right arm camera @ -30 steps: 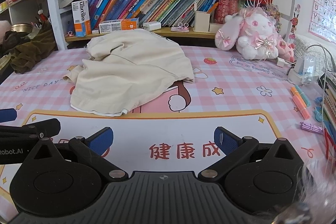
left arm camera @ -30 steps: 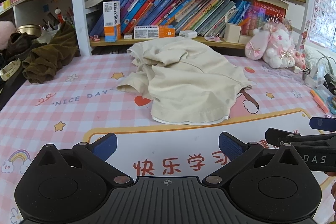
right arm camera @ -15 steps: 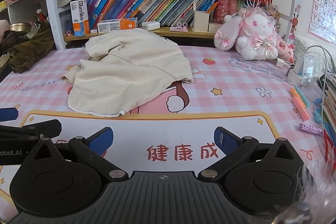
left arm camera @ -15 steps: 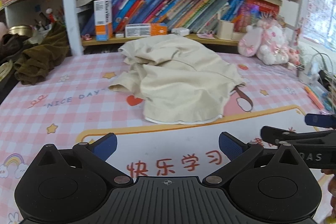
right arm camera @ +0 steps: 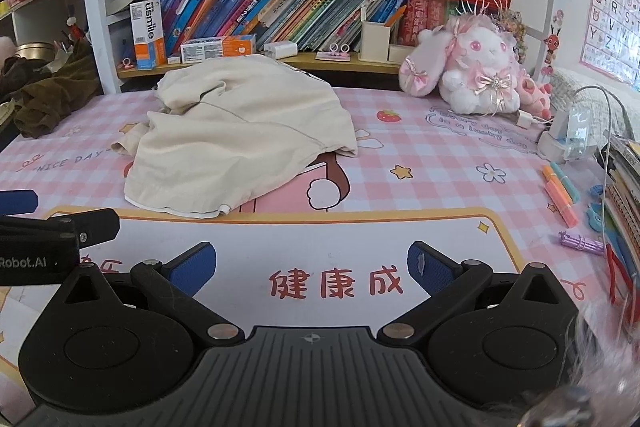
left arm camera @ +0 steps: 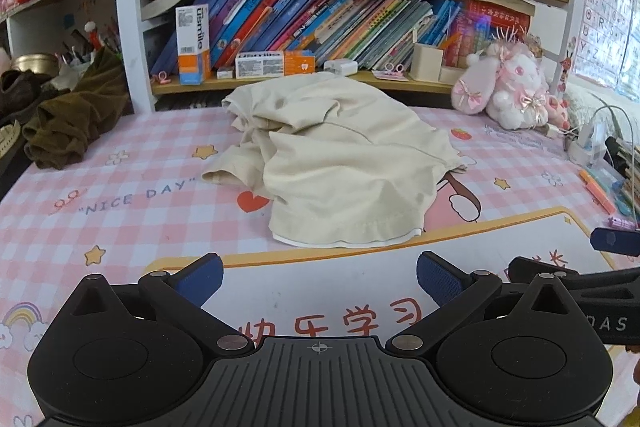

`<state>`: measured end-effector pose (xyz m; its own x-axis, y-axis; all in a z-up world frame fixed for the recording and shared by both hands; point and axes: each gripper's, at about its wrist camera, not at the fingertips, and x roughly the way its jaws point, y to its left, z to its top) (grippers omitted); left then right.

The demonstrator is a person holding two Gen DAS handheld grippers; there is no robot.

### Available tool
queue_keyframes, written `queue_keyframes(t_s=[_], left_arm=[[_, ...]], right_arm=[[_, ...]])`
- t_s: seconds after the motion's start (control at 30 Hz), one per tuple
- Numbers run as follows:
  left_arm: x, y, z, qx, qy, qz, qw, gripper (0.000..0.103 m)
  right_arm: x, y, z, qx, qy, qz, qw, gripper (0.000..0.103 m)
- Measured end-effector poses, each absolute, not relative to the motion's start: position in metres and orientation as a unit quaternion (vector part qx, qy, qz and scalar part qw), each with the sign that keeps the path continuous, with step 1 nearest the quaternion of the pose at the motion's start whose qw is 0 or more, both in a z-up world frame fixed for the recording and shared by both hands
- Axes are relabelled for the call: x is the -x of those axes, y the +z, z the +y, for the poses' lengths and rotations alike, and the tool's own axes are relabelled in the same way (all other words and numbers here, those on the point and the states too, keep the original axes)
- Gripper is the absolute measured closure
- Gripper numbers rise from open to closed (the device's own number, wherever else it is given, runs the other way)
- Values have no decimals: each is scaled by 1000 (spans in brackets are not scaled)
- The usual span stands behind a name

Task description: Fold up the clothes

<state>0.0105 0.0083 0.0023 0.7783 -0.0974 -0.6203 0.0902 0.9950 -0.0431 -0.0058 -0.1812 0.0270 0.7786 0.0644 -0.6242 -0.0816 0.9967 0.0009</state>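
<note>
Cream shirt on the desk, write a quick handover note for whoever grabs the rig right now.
Left tool: open, empty, above the desk mat, short of the cloth.
Right tool: open, empty, beside the left one, also short of the cloth.
Cream garment: crumpled in a heap at mid-desk, in front of the bookshelf; its near hem faces the tools, with a white edge showing.
A brown garment lies bunched at the far left edge.
Done: nothing folded yet.
Left: take hold of the cream garment, spread it flat, fold it; the brown one probably follows.
</note>
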Motion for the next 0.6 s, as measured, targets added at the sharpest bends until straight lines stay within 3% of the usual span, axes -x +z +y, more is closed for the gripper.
queue_keyframes(t_s=[0.6], left_arm=[[-29,-9,9,-2,-59,375,925,0]], right_arm=[[-5,24,-178,12,54,329,943,1]])
